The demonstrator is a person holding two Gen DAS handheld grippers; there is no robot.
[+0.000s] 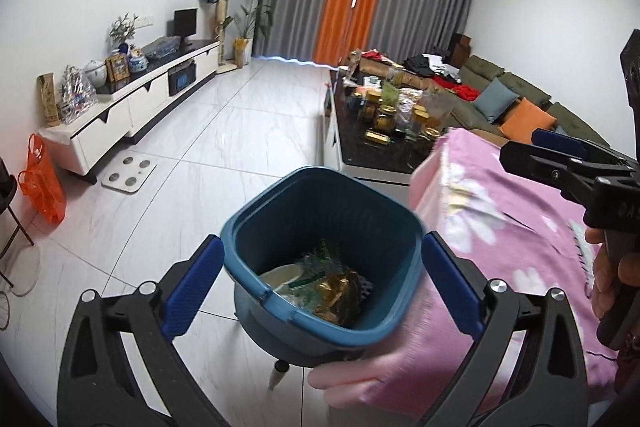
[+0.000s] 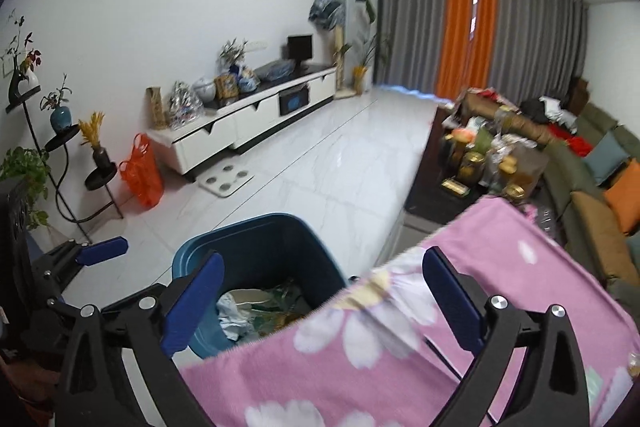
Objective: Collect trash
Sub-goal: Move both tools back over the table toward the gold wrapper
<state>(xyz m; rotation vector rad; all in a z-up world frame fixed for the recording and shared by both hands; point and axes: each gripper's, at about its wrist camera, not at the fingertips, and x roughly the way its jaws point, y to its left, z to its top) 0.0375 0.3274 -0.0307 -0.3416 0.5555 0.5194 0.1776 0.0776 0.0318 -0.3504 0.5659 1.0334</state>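
White tiled floor (image 1: 248,131) across the upper left. Lower centre: blue bin (image 1: 320,259) holding trash (image 1: 332,287), beside pink flowered cloth (image 1: 512,235). Left gripper (image 1: 320,291) spread wide, empty; right gripper (image 2: 320,303) likewise, gripping nothing.

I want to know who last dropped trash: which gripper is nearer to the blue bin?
Left. The left gripper hangs open directly above the blue bin, fingers on both sides. The right gripper, also open, sits beside it over the pink blanket.
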